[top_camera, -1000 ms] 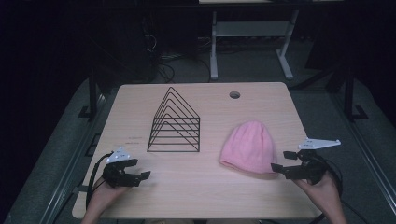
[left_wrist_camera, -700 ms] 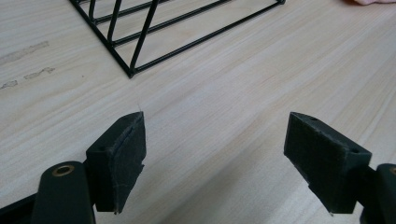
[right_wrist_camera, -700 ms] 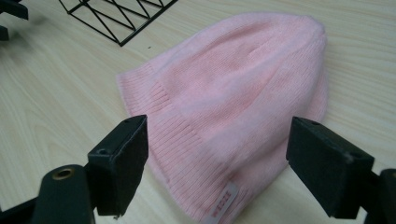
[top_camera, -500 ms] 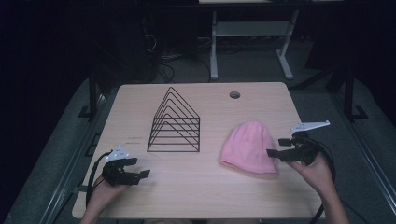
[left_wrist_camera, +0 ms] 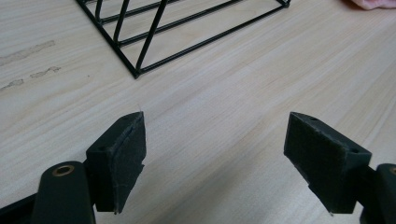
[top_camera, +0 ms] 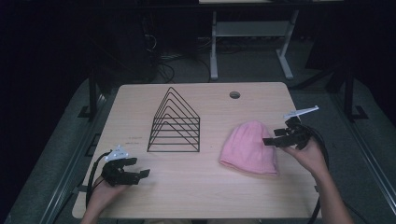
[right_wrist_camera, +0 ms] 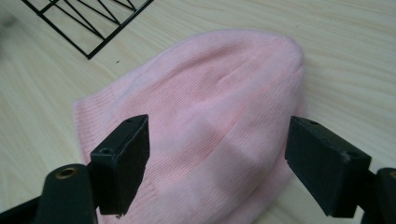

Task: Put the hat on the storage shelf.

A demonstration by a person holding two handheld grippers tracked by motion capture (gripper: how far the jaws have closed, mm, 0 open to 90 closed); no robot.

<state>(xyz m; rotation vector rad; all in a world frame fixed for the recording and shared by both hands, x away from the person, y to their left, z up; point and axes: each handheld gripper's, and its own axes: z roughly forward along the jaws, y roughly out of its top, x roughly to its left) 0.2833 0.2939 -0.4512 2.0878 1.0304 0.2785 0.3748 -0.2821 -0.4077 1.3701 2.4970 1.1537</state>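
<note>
A pink knit beanie (top_camera: 250, 148) lies flat on the wooden table (top_camera: 201, 191), right of centre. My right gripper (top_camera: 270, 140) hovers over the hat's right side, open, its jaws pointing left. In the right gripper view the beanie (right_wrist_camera: 215, 135) spreads beneath the right gripper (right_wrist_camera: 217, 163), whose two pads are wide apart with nothing held. My left gripper (top_camera: 142, 174) rests low near the table's front left, open and empty. The left gripper view looks between the left gripper's (left_wrist_camera: 215, 163) spread jaws onto bare wood, with the wire rack's corner (left_wrist_camera: 137, 70) ahead.
A black wire rack (top_camera: 176, 122) shaped like nested triangles stands mid-table, left of the hat. A round cable hole (top_camera: 234, 95) sits near the far edge. Beyond the table are a white desk frame (top_camera: 247, 42) and cables on a dark floor.
My right gripper has moved left and away from the person, from beside the hat's right edge to over its right side. The left gripper has barely shifted.
</note>
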